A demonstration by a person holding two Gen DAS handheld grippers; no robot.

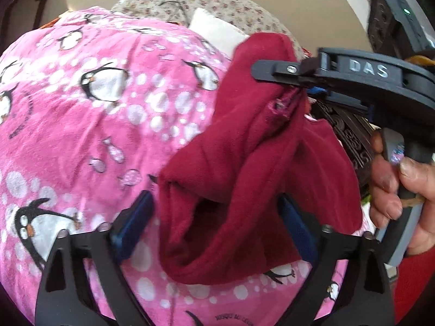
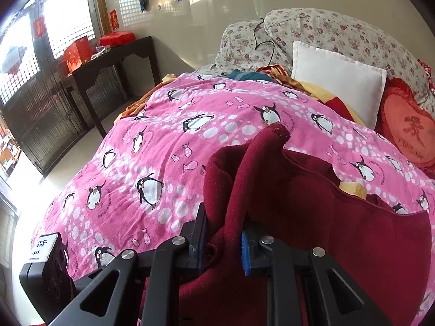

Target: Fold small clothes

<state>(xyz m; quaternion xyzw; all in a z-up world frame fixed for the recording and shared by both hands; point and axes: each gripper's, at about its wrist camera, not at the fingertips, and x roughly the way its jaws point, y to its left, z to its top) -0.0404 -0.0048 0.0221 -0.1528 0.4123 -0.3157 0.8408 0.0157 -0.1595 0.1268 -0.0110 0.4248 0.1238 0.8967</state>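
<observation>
A dark red knit garment [image 1: 231,149] hangs bunched above a pink penguin blanket [image 1: 95,122] on a bed. My right gripper [image 1: 272,77] comes in from the right, shut on the garment's upper edge. A person's hand [image 1: 394,184] grips its handle. My left gripper [image 1: 214,225] stands open and wide below, and the lower fold of the garment hangs between its blue pads [image 1: 133,225] without being pinched. In the right wrist view the right gripper [image 2: 221,241] clamps a raised strip of the garment [image 2: 299,190], the rest of which spreads over the blanket [image 2: 163,141].
A white pillow [image 2: 337,78], floral pillows [image 2: 339,32] and a red heart cushion [image 2: 407,130] lie at the bed's far end. A dark wooden side table [image 2: 114,57] with red boxes stands left of the bed. A carved dark wood piece [image 1: 350,133] shows behind the garment.
</observation>
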